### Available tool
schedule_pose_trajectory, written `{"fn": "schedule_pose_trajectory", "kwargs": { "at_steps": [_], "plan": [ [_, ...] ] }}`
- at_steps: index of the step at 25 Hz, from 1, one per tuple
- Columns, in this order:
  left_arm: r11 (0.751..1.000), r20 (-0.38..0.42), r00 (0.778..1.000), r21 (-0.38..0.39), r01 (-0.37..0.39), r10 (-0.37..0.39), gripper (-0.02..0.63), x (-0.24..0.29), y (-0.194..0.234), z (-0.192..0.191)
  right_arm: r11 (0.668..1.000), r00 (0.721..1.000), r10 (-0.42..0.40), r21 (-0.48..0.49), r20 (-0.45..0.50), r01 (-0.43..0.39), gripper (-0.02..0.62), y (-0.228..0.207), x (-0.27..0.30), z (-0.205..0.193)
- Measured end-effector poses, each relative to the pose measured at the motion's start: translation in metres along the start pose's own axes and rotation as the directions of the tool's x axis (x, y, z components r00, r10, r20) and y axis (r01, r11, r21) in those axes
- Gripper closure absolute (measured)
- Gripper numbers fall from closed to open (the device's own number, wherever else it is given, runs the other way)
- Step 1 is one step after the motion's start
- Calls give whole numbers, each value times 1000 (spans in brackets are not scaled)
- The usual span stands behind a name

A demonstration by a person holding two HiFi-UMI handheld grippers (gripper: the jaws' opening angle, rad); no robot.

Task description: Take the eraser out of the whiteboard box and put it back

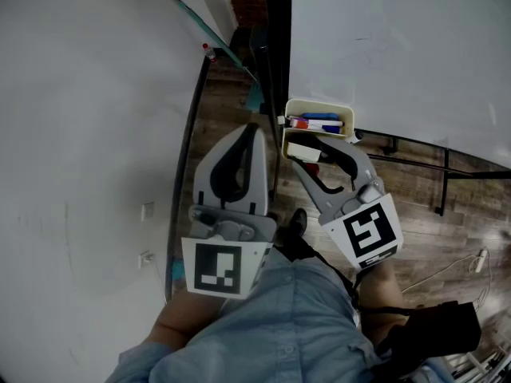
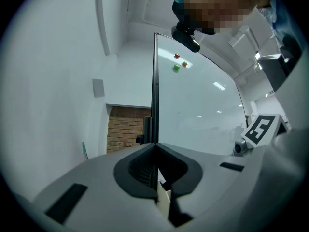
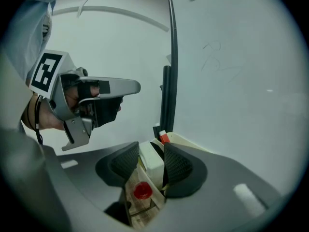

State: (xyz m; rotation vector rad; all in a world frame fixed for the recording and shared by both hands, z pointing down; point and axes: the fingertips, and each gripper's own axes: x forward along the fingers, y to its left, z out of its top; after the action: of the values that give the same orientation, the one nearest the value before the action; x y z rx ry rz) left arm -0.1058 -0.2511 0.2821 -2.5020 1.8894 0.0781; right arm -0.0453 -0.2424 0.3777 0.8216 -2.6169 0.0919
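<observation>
A cream whiteboard box [image 1: 319, 105] hangs at the bottom edge of the whiteboard [image 1: 399, 46]. The white eraser [image 1: 303, 151] lies at the box's lower part, between the jaws of my right gripper [image 1: 310, 155]. In the right gripper view the eraser [image 3: 153, 162] stands between the two black pads [image 3: 179, 166], with a thin gap at each side, so the right gripper [image 3: 150, 164] is open around it. My left gripper [image 1: 254, 131] hovers left of the box, shut and empty; its jaws meet in the left gripper view [image 2: 155, 148].
Red and blue markers [image 1: 316, 124] lie in the box's upper part. A red cap [image 3: 141, 191] shows under the eraser. A black board frame post [image 1: 275, 46] stands left of the box. A glass panel edge [image 1: 185, 142] runs at the left, above the wooden floor [image 1: 447, 230].
</observation>
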Motion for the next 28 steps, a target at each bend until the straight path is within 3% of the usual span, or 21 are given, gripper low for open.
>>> {"fn": "schedule_pose_trajectory", "kwargs": {
  "at_steps": [5, 9, 12, 17, 22, 28],
  "plan": [
    [1000, 30, 1000, 20, -2, 1, 601, -7, -8, 12, 1000, 997, -12, 7, 71, 12, 433, 0, -15, 16],
    [999, 53, 999, 37, 0, -2, 601, -14, -19, 22, 997, 984, -57, 66, 169, 46, 441, -10, -41, 37],
    [999, 75, 997, 53, -5, 1, 601, -21, -26, 31, 991, 961, -113, 94, 254, 92, 475, -23, -68, 53],
    [997, 122, 993, 81, -17, 7, 601, -31, -34, 50, 973, 903, -230, 116, 362, 201, 590, -38, -110, 80],
    [995, 164, 986, 97, -17, 1, 601, -41, -43, 66, 960, 861, -280, 120, 425, 253, 594, -39, -135, 98],
    [995, 181, 983, 97, -22, 4, 601, -47, -47, 73, 957, 845, -288, 111, 451, 267, 594, -37, -145, 108]
  ]
}}
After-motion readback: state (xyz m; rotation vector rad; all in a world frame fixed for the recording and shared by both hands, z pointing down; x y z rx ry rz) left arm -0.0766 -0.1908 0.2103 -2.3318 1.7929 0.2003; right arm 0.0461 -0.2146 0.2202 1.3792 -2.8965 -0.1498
